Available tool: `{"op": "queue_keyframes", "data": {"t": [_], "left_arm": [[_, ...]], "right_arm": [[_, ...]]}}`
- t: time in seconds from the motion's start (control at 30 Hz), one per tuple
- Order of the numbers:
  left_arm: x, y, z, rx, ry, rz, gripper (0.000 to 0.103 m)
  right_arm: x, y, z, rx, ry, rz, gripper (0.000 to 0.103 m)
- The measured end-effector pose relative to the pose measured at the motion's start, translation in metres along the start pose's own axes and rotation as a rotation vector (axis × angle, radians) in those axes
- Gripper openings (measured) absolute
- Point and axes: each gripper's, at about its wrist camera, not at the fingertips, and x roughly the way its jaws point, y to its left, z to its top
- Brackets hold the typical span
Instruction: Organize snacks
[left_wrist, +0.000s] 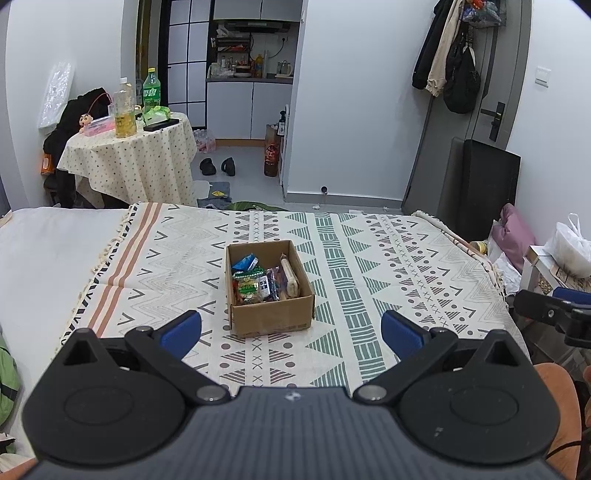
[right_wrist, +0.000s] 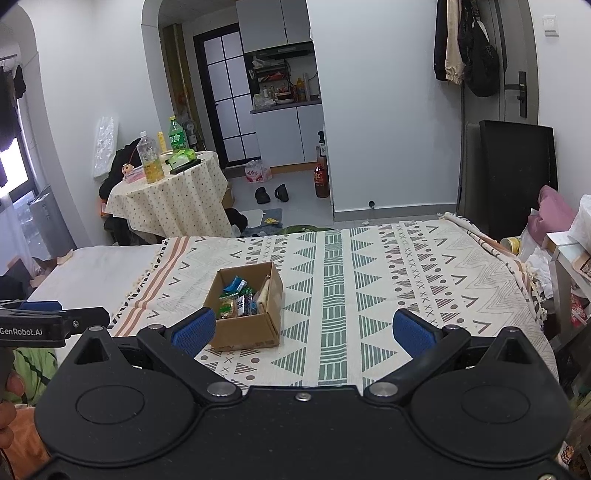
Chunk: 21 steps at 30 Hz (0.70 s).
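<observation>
A small cardboard box (left_wrist: 273, 317) (right_wrist: 243, 332) stands on the patterned cloth (left_wrist: 369, 280) (right_wrist: 351, 280) that covers the bed. Inside lie several snack packets (left_wrist: 255, 282) (right_wrist: 238, 299): a blue one, a green one, dark ones and a pale long one against the right wall. My left gripper (left_wrist: 291, 332) hovers just in front of the box, open, nothing between its blue pads. My right gripper (right_wrist: 304, 332) is open too, with the box ahead near its left finger. Each gripper's tip shows at the edge of the other's view: the right one (left_wrist: 554, 306), the left one (right_wrist: 48, 317).
Bare white mattress (left_wrist: 44, 266) lies left of the cloth. Beyond the bed stands a round table (left_wrist: 129, 155) with bottles; shoes (left_wrist: 218, 166) and a bottle are on the floor. A white side table (left_wrist: 546, 266) with a bag is at the right. A person's hand (right_wrist: 7, 398) holds the left gripper.
</observation>
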Motion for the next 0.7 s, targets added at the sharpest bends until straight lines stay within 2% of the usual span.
{"op": "queue_keyframes", "data": {"t": [0.7], "left_arm": [[0.005,0.002,-0.008,-0.013,0.015,0.012,0.103]], "right_arm": [[-0.001,0.01,-0.003,-0.02,0.003,0.018,0.103]]}}
